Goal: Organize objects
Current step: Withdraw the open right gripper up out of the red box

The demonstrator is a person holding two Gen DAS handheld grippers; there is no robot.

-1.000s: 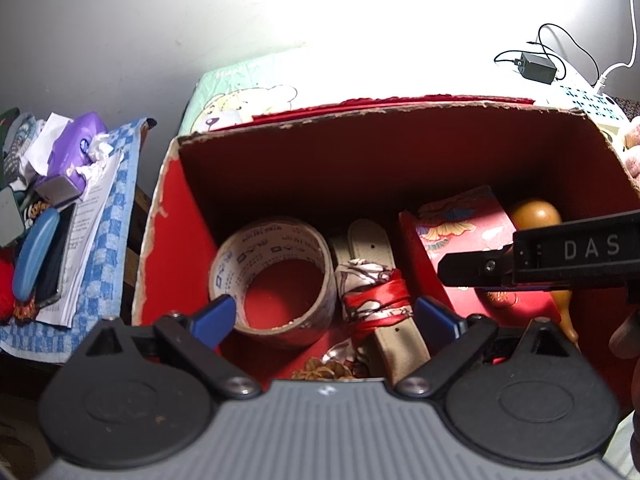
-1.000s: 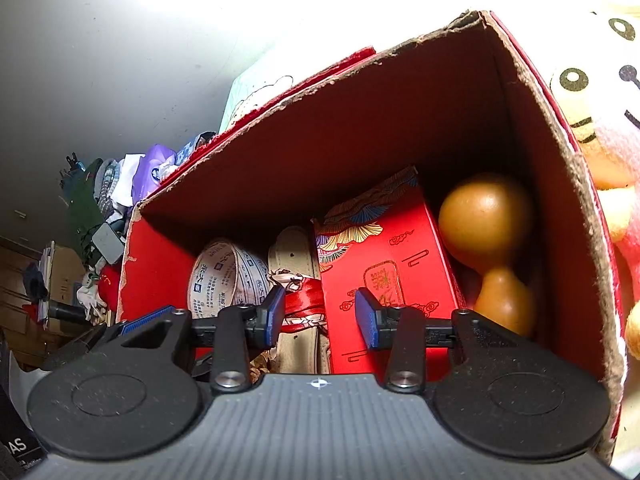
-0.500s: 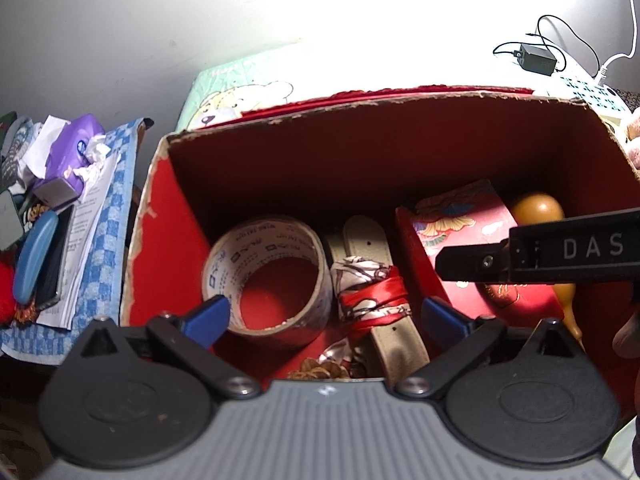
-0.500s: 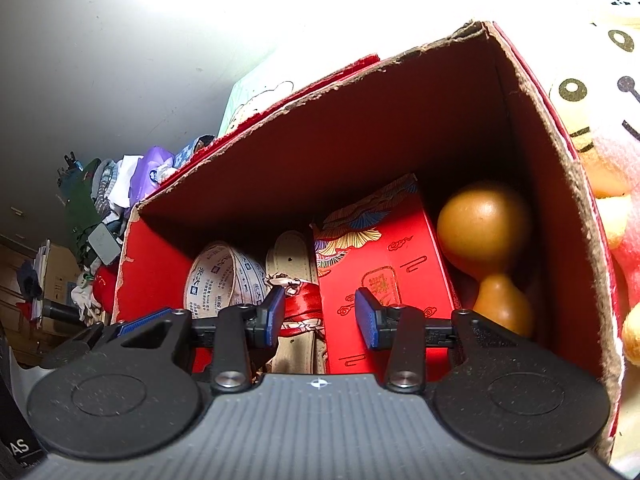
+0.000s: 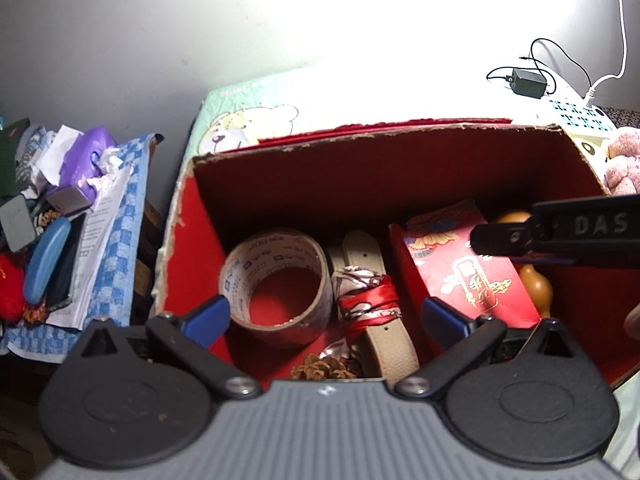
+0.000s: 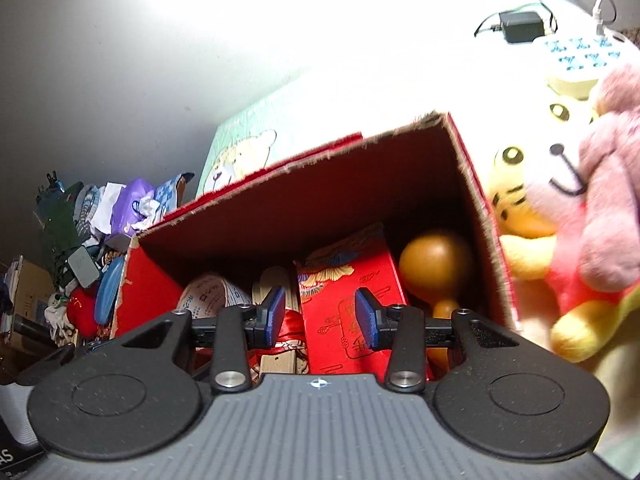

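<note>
An open red cardboard box (image 5: 360, 136) holds a roll of printed tape (image 5: 276, 280), a beige belt wrapped in a scarf and red ribbon (image 5: 368, 300), a red gift packet (image 5: 468, 276), a brown gourd (image 5: 536, 284) and a pine cone (image 5: 320, 368). My left gripper (image 5: 326, 316) hangs over the box's near side, jaws wide open, nothing between them. My right gripper (image 6: 320, 312) hovers above the packet (image 6: 344, 280) and beside the gourd (image 6: 434, 256), its pads apart and touching nothing. Its black body (image 5: 560, 232) crosses the right of the left wrist view.
A pink and yellow plush toy (image 6: 560, 200) leans against the box's right wall. Left of the box, a blue checked cloth (image 5: 116, 240) carries papers, a purple bag and a blue case. A charger with cables (image 5: 528, 82) lies behind on the bear-print bedding (image 5: 248, 120).
My right gripper has risen and tipped upward, bringing the plush toy and charger into its view. The left jaws spread slightly wider early on; that hand stayed nearly in place.
</note>
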